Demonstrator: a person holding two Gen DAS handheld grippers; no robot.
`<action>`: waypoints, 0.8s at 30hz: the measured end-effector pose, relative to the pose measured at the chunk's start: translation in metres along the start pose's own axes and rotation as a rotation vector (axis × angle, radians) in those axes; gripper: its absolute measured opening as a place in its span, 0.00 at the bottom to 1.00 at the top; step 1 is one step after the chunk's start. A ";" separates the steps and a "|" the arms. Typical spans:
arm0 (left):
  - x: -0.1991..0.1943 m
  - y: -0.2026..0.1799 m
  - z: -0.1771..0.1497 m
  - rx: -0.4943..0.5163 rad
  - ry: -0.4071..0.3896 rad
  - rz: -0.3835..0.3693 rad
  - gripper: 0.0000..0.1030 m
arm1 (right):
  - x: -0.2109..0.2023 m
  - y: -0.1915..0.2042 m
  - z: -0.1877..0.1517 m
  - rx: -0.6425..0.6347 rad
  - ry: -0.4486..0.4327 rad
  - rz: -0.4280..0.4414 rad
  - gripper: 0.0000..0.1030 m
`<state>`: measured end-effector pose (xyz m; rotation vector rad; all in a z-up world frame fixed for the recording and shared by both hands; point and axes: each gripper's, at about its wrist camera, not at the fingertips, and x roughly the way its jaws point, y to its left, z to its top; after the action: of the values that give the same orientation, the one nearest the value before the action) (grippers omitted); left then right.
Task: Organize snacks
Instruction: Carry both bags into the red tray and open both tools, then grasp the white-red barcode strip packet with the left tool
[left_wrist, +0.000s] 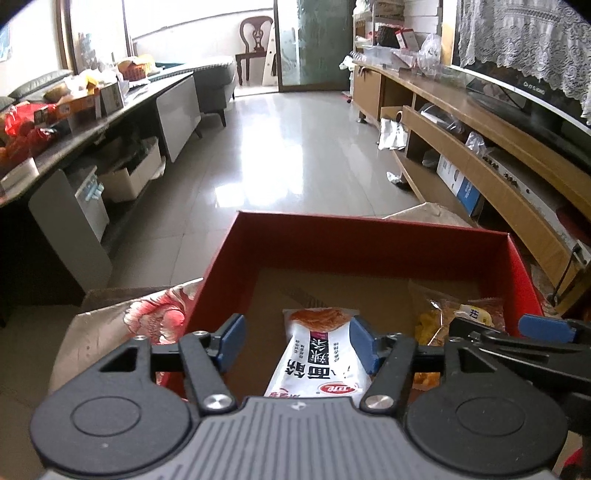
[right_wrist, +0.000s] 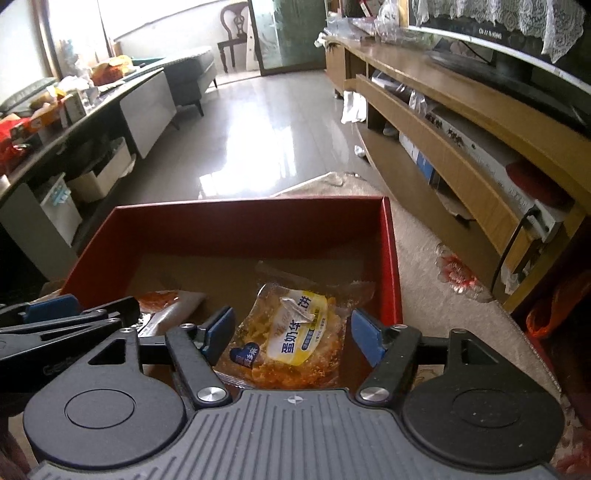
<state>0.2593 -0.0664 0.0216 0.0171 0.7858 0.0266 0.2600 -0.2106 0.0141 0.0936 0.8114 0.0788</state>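
Two grippers over the red box, one snack packet between each pair of fingers.

The left gripper (left_wrist: 297, 341) hangs wide open above the red box (left_wrist: 236, 258); the white noodle-snack packet (left_wrist: 319, 354) lies on the cardboard floor near the box's near edge, close against the right-hand blue pad, with a clear gap to the other pad. The right gripper (right_wrist: 293, 332) is equally spread over the waffle packet (right_wrist: 291, 336) (clear wrap, yellow label), which lies towards the box's right wall (right_wrist: 393, 258), apparently touching neither pad. The white packet sits to the left of the waffle packet, apart from it. The box rests on a flower-patterned cloth (right_wrist: 458, 275).
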 end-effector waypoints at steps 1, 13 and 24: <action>-0.002 0.001 0.000 0.002 -0.006 0.000 0.64 | -0.002 0.000 0.000 -0.002 -0.005 -0.002 0.74; -0.031 0.002 -0.007 0.015 -0.049 -0.013 0.69 | -0.029 -0.002 -0.009 0.002 -0.043 -0.007 0.77; -0.051 0.014 -0.026 -0.004 -0.028 -0.038 0.70 | -0.051 0.003 -0.025 -0.005 -0.039 0.005 0.78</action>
<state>0.2043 -0.0543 0.0400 -0.0015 0.7582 -0.0075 0.2065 -0.2117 0.0343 0.0928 0.7717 0.0835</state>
